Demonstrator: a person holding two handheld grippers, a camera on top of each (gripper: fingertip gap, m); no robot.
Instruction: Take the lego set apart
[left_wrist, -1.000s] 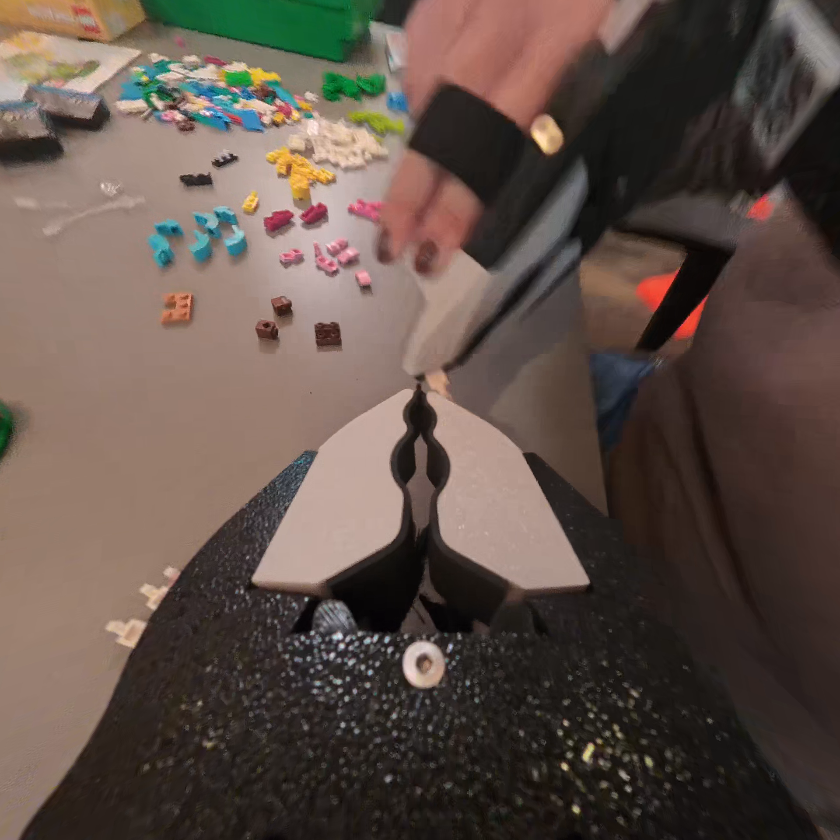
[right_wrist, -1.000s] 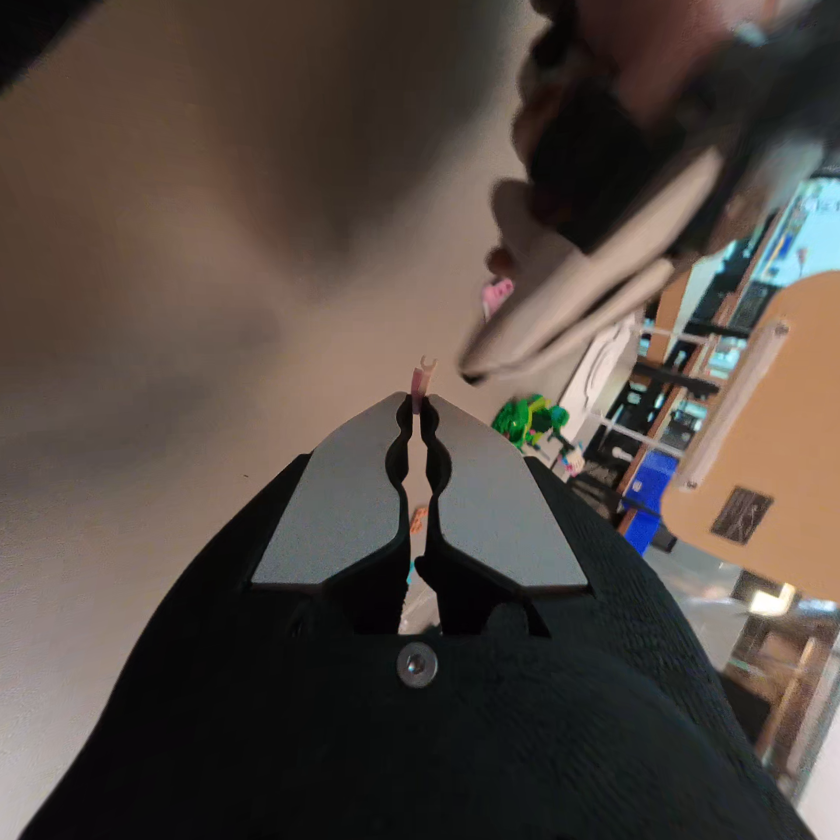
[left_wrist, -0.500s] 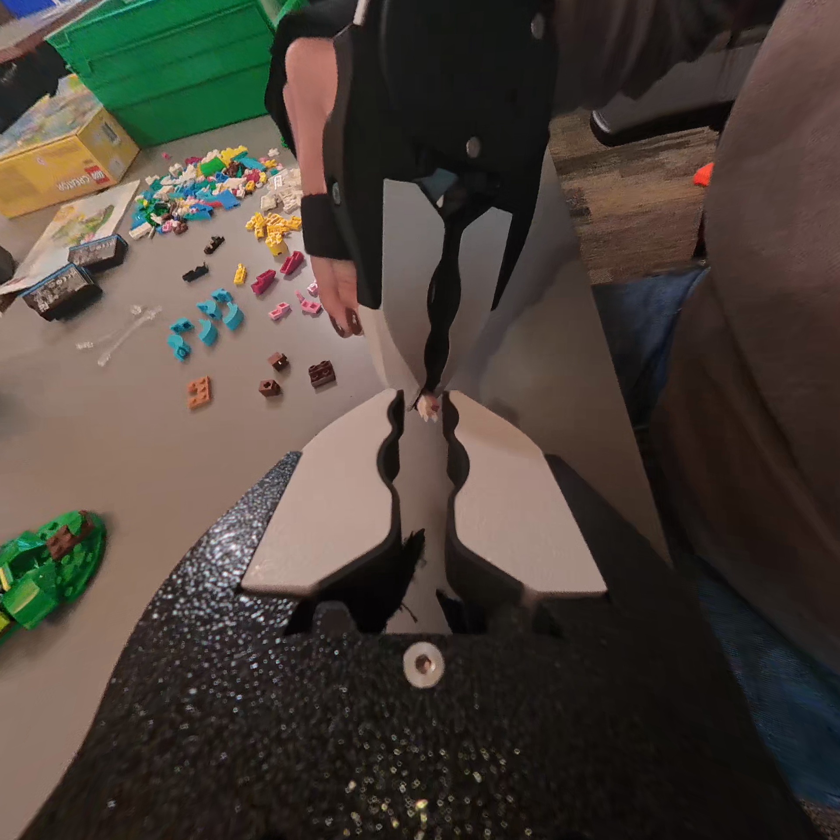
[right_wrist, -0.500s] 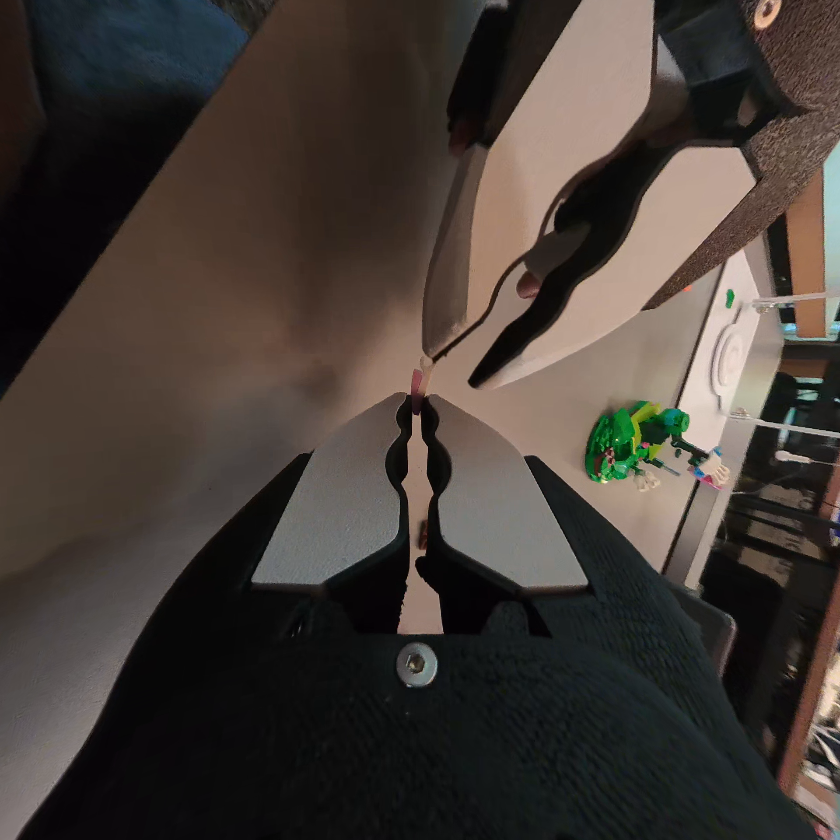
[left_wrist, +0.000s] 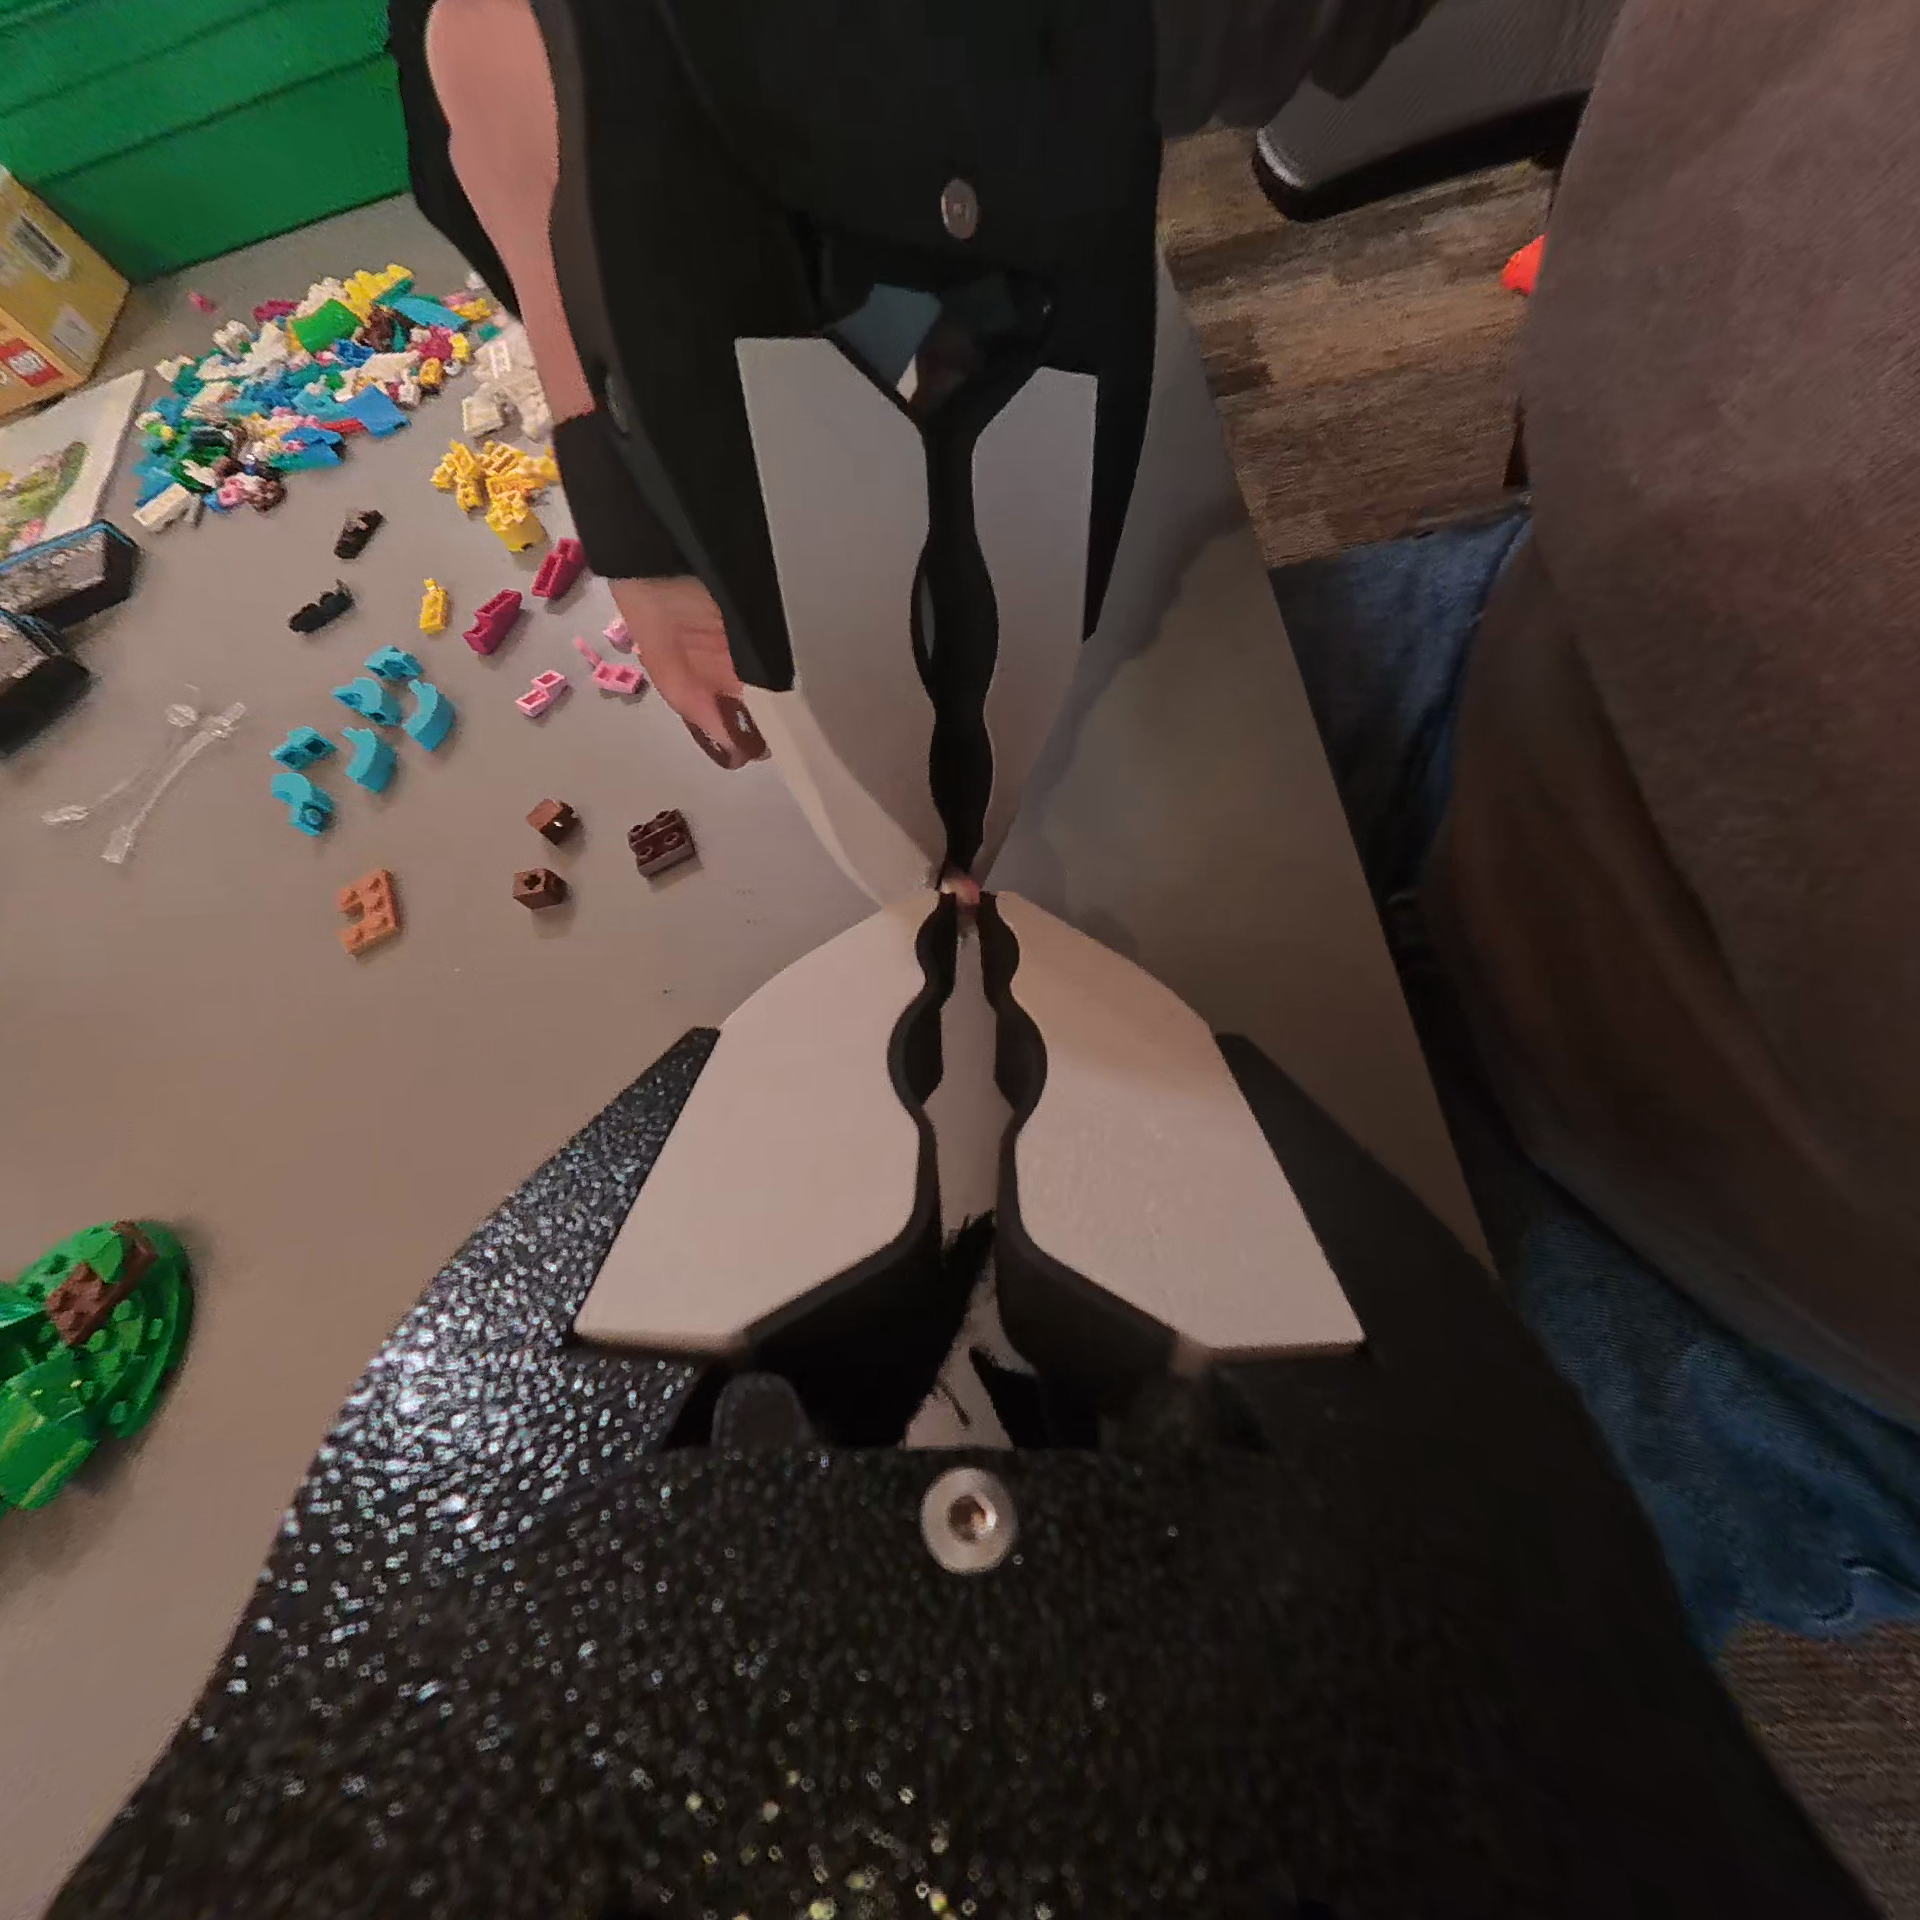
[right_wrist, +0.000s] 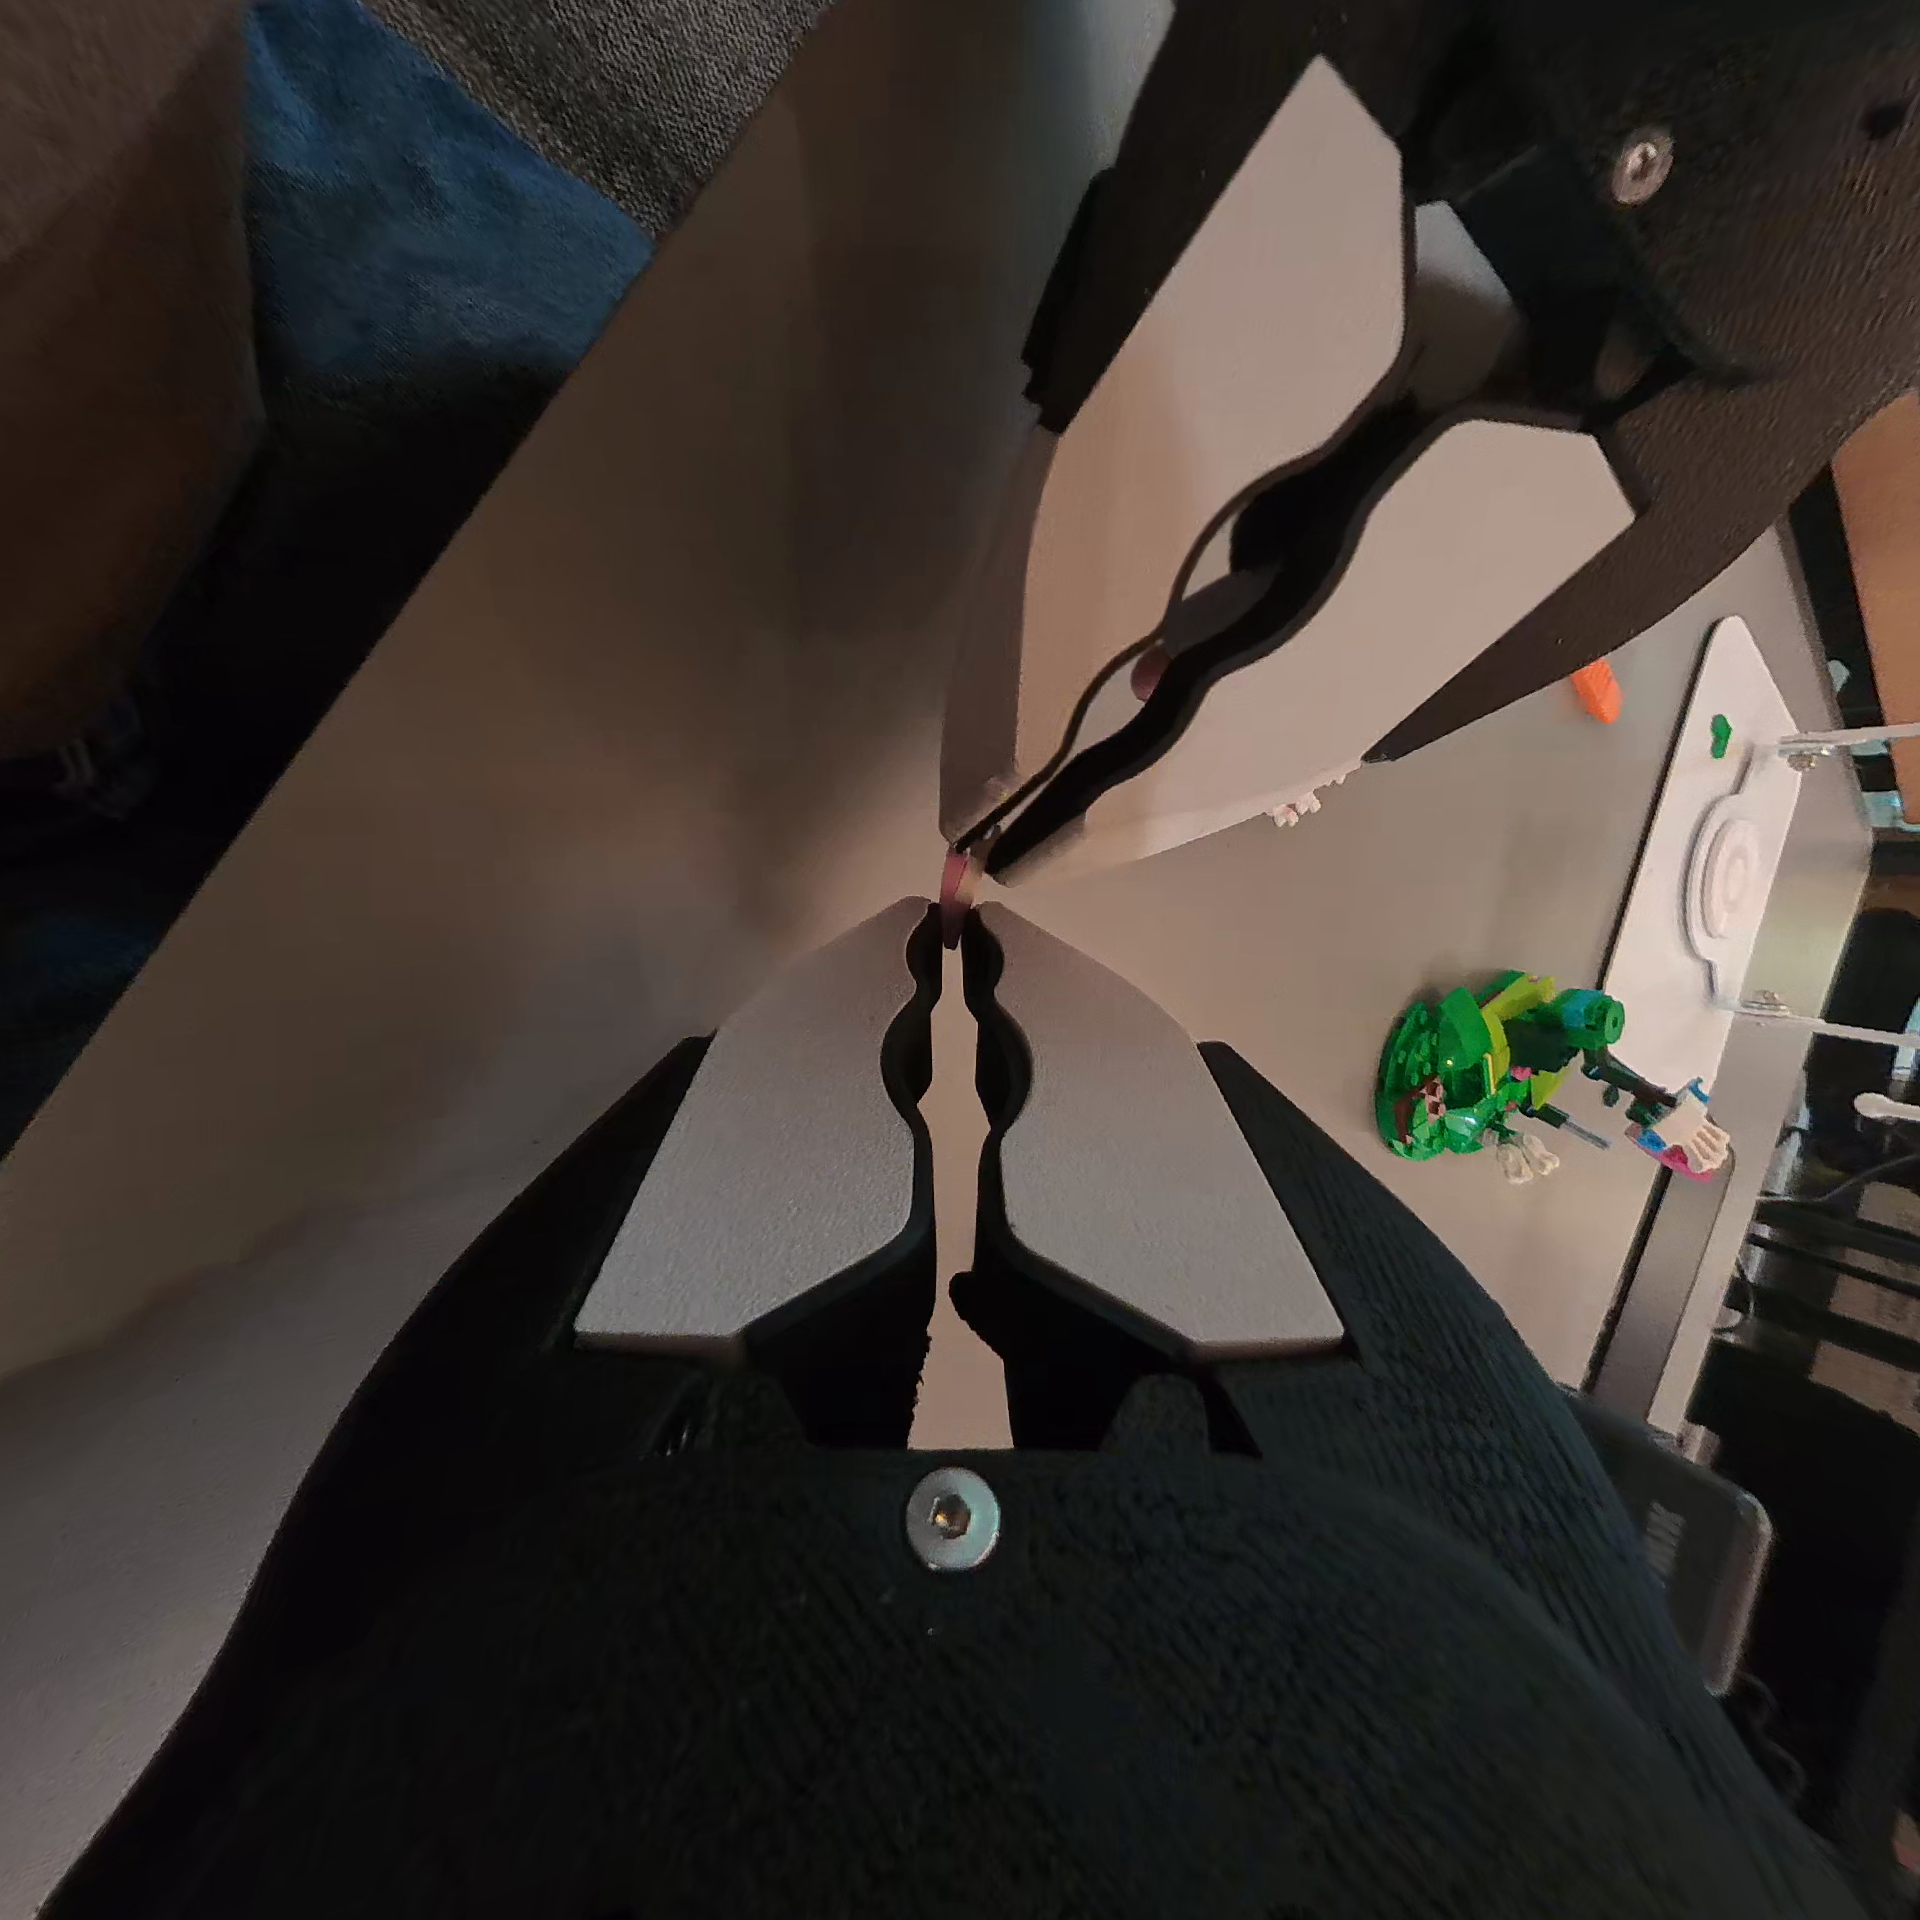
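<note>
Colours I log, left wrist view: worktop (left_wrist: 260, 1039) flat grey. Left hand-held gripper (left_wrist: 964, 914) has pale grey fingers on a black, glitter-speckled body. Pink lego piece (left_wrist: 966, 886) at centre. Loose bricks (left_wrist: 312, 416), upper left: blue, yellow, white, magenta, cyan. Green bins (left_wrist: 187, 114) at top left. Right wrist view: green lego model (right_wrist: 1475, 1070), right of centre, with pink and white bits.

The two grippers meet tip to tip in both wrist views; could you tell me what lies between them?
A tiny pink lego piece bridges the gap: the right gripper pinches its near end, the left gripper its far end. The right wrist view shows it best.
</note>
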